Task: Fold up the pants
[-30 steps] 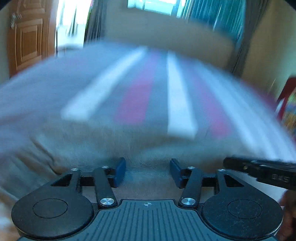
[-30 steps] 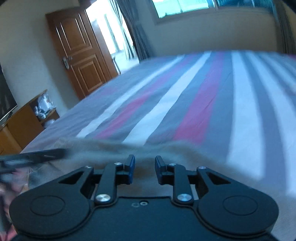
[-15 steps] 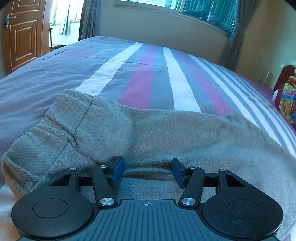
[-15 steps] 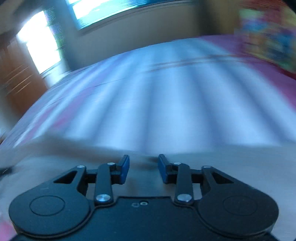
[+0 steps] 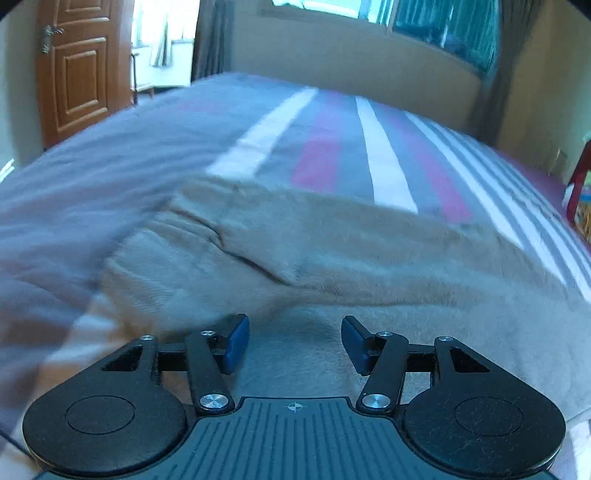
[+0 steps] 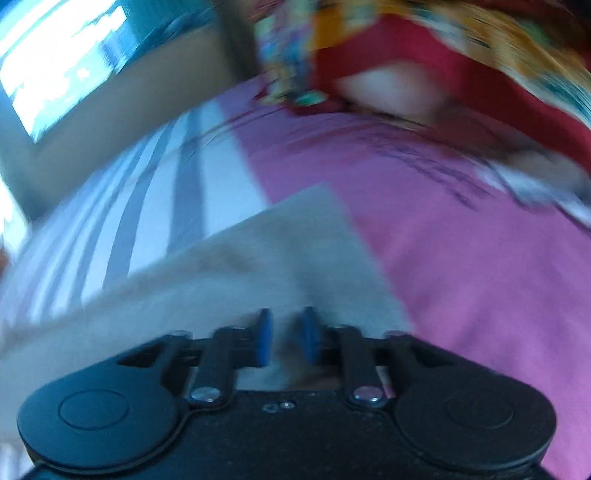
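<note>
I see the soft, limp beige fleece pants (image 5: 369, 258) sprawled on the striped bedspread (image 5: 325, 147), my left gripper (image 5: 293, 341) gaping empty above them, my right gripper (image 6: 284, 338) narrowed over the hem, grip uncertain; I'd pinch the ribbed waistband at ten o'clock.

Daylight enters through the window (image 5: 373, 11) and the opening beside the door (image 5: 79, 66), both blown out to white, and gives the room a cool blue cast. The left wrist view is moderately sharp at its centre, with motion smear on the bed (image 5: 92, 192) at left and fisheye bending and dark corners at the edges. The right wrist view is heavily motion-blurred throughout: its window (image 6: 59, 59) is a glaring streak and the stripes smear.
</note>
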The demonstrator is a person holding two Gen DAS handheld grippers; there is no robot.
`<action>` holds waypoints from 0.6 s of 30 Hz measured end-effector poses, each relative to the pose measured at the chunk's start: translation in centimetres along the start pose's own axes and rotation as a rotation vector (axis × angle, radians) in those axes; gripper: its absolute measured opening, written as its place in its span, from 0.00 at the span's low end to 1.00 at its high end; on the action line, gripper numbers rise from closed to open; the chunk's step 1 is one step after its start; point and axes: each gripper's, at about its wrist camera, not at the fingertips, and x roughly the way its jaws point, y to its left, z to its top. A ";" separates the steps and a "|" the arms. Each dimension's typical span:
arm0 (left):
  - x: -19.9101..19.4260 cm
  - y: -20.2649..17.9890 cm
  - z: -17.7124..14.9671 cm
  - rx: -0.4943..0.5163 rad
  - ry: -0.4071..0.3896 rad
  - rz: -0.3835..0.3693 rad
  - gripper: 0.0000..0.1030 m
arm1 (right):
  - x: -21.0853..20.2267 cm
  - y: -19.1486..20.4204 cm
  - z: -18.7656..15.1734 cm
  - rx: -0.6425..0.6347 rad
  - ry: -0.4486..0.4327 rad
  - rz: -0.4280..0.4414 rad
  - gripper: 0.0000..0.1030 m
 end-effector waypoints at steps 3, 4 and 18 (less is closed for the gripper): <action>0.0 0.4 -0.6 0.046 0.047 0.006 0.55 | -4.5 -2.2 -0.5 0.071 -0.118 0.010 0.36; 0.1 0.4 -1.0 0.057 0.054 0.004 0.55 | -5.4 -2.9 -0.9 0.099 -0.122 0.029 0.36; 0.5 0.1 -1.4 0.039 0.045 0.010 0.58 | -3.5 -4.7 -3.1 0.499 -0.140 0.127 0.33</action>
